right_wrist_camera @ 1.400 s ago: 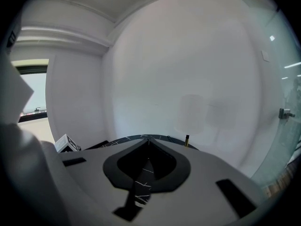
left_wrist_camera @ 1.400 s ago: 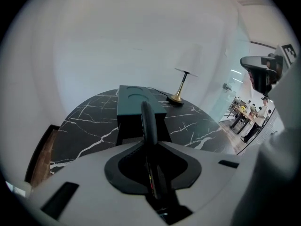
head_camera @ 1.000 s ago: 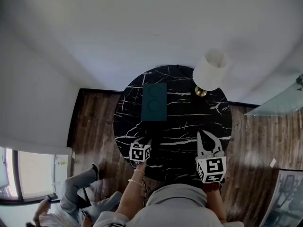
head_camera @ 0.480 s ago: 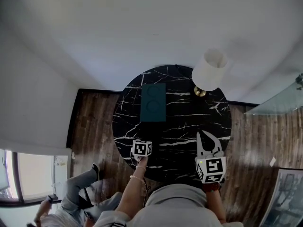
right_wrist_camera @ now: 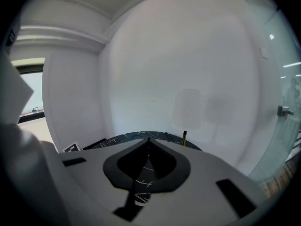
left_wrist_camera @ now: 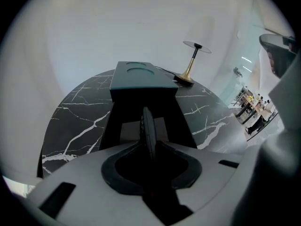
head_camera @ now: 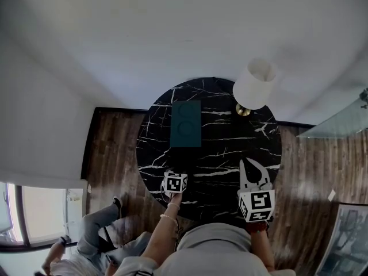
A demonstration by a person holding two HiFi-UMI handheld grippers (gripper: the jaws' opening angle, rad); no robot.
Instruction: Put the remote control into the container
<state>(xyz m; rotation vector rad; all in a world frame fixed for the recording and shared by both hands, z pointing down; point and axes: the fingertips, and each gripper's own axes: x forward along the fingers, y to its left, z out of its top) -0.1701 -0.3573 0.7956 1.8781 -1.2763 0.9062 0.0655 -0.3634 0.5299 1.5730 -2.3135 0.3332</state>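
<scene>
A dark teal container [head_camera: 186, 123] with two round recesses in its top lies on the far left part of the round black marble table [head_camera: 230, 148]. In the left gripper view the container [left_wrist_camera: 140, 76] stands straight ahead of the jaws. My left gripper [head_camera: 173, 176] is over the table's near left edge, shut on a thin dark remote control [left_wrist_camera: 147, 128] held edge-on. The remote is hidden under the gripper in the head view. My right gripper [head_camera: 253, 168] rests shut at the near right, with nothing in it.
A white-shaded lamp [head_camera: 255, 85] on a brass base [head_camera: 244, 111] stands at the table's far right. Dark wood floor surrounds the table, and a white wall lies behind it. A person [head_camera: 86, 240] sits on the floor at the lower left. A glass panel [head_camera: 339, 122] is at the right.
My left gripper has shifted slightly to the right and tilted, still near the table's front edge. The right gripper and the container have not moved.
</scene>
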